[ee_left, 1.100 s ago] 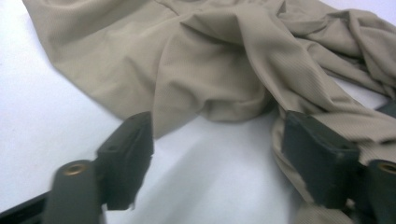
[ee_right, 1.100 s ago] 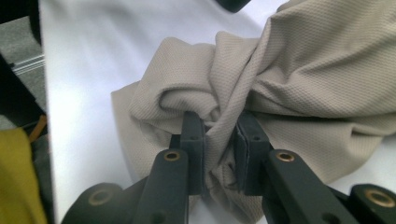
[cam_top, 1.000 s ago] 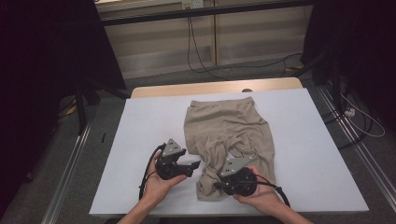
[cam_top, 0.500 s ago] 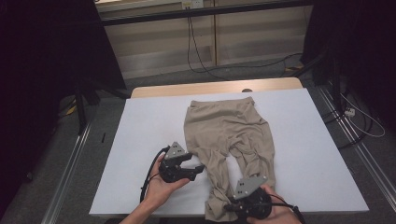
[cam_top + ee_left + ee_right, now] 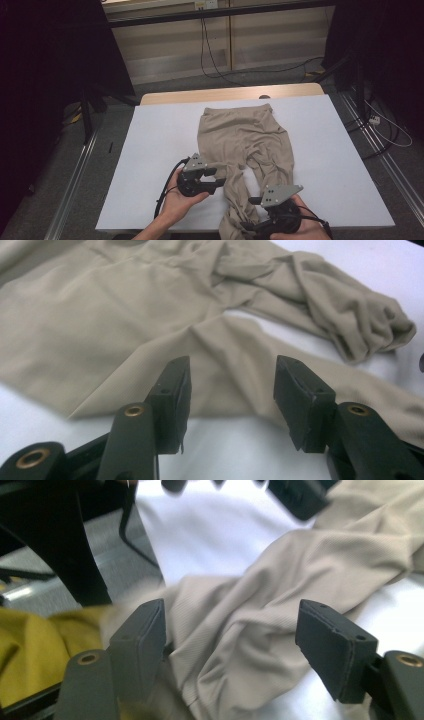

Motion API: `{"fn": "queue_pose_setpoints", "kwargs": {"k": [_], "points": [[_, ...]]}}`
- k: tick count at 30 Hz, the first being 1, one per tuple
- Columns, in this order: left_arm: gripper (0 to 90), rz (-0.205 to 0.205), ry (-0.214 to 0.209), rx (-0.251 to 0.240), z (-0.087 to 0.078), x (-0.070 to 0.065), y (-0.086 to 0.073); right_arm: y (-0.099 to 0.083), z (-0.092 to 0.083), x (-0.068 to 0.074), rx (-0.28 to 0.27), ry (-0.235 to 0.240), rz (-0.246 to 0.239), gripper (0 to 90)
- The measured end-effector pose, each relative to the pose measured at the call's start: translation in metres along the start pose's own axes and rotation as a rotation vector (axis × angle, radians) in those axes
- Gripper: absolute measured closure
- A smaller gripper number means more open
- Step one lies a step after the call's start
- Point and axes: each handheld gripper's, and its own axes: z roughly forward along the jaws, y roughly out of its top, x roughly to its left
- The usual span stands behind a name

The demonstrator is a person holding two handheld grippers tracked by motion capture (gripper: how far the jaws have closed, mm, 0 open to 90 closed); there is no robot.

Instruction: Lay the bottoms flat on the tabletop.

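Beige trousers (image 5: 240, 142) lie on the white table (image 5: 155, 150), waist toward the far side. One leg runs to the front edge and hangs over it; the other leg (image 5: 350, 320) is bunched up. My left gripper (image 5: 218, 179) is open beside the long leg, its jaws level with the cloth (image 5: 125, 315) and nothing between them (image 5: 231, 385). My right gripper (image 5: 249, 214) is at the front edge, open, with the leg's cloth (image 5: 260, 595) lying loose between its jaws (image 5: 230, 625).
A wooden strip (image 5: 200, 95) borders the table's far edge. Cables (image 5: 215, 60) trail on the floor beyond it, and black stands (image 5: 87, 115) flank the table. Yellow cloth (image 5: 30, 640) sits below the front edge in the right gripper view.
My right gripper has moved back to the table's front edge, and the near trouser leg has been drawn out straight over that edge. The left gripper shifted slightly toward the front.
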Motion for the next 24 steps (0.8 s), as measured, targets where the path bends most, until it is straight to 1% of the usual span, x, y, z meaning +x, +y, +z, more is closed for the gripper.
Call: {"fn": "queue_pose_setpoints", "kwargs": {"k": [1, 3, 4, 5, 6, 7, 8, 9, 10, 11, 12, 13, 14, 15, 16, 17, 18, 20, 21, 22, 23, 24], "points": [[50.5, 0.011, 0.001, 0.006, 0.003, -0.002, 0.001, 0.0, -0.001, -0.003, -0.014, -0.016, 0.01, 32.1], [54.2, 0.024, 0.002, 0.023, 0.01, -0.006, 0.001, -0.001, -0.001, -0.012, -0.011, -0.043, 0.026, 55.8], [56.5, 0.029, 0.003, 0.038, 0.014, -0.007, 0.001, -0.002, 0.001, -0.017, 0.0, -0.073, 0.033, 62.3], [57.5, 0.034, -0.006, 0.053, 0.017, -0.008, 0.0, -0.003, 0.003, -0.021, 0.016, -0.107, 0.04, 68.5], [58.5, 0.043, -0.013, 0.069, 0.02, -0.009, -0.001, -0.002, 0.006, -0.026, 0.027, -0.14, 0.037, 72.7], [58.5, 0.054, -0.01, 0.088, 0.023, -0.011, -0.002, -0.002, 0.008, -0.029, 0.033, -0.16, 0.036, 74.3], [59.2, 0.063, -0.016, 0.107, 0.026, -0.013, -0.004, -0.001, 0.01, -0.033, 0.035, -0.172, 0.045, 74.2], [61.8, 0.073, -0.017, 0.124, 0.029, -0.015, -0.005, 0.0, 0.013, -0.036, 0.047, -0.186, 0.052, 71.5], [65.9, 0.086, -0.016, 0.153, 0.031, -0.016, -0.007, 0.0, 0.017, -0.038, 0.065, -0.199, 0.051, 68.0], [72.2, 0.09, -0.016, 0.152, 0.032, -0.018, -0.009, 0.0, 0.021, -0.039, 0.076, -0.207, 0.051, 64.9], [76.3, 0.091, -0.032, 0.157, 0.031, -0.018, -0.008, -0.001, 0.026, -0.04, 0.086, -0.203, 0.059, 60.6], [86.0, 0.087, -0.035, 0.164, 0.03, -0.018, -0.008, -0.002, 0.03, -0.04, 0.105, -0.196, 0.066, 55.9], [88.6, 0.087, -0.032, 0.171, 0.029, -0.017, -0.009, -0.004, 0.034, -0.039, 0.122, -0.199, 0.068, 53.4], [89.1, 0.076, -0.038, 0.172, 0.028, -0.016, -0.009, -0.006, 0.037, -0.039, 0.137, -0.202, 0.065, 51.3], [89.3, 0.076, -0.041, 0.18, 0.027, -0.015, -0.009, -0.008, 0.04, -0.038, 0.149, -0.205, 0.062, 49.2], [89.4, 0.068, -0.036, 0.186, 0.025, -0.014, -0.009, -0.009, 0.04, -0.037, 0.137, -0.209, 0.06, 49.5], [89.5, 0.058, -0.042, 0.191, 0.023, -0.013, -0.01, -0.009, 0.04, -0.037, 0.14, -0.211, 0.06, 52.6], [89.5, 0.042, -0.043, 0.188, 0.018, -0.012, -0.012, -0.01, 0.039, -0.035, 0.128, -0.18, 0.052, 68.2], [89.5, 0.04, -0.042, 0.195, 0.014, -0.012, -0.013, -0.01, 0.039, -0.032, 0.128, -0.167, 0.045, 75.7], [89.5, 0.038, -0.042, 0.195, 0.01, -0.011, -0.015, -0.01, 0.039, -0.03, 0.132, -0.153, 0.034, 80.7], [89.5, 0.029, -0.044, 0.193, 0.006, -0.011, -0.017, -0.01, 0.038, -0.027, 0.14, -0.136, 0.039, 87.8], [89.5, 0.024, -0.049, 0.195, 0.002, -0.009, -0.019, -0.01, 0.038, -0.026, 0.143, -0.113, 0.053, 89.7]]}}
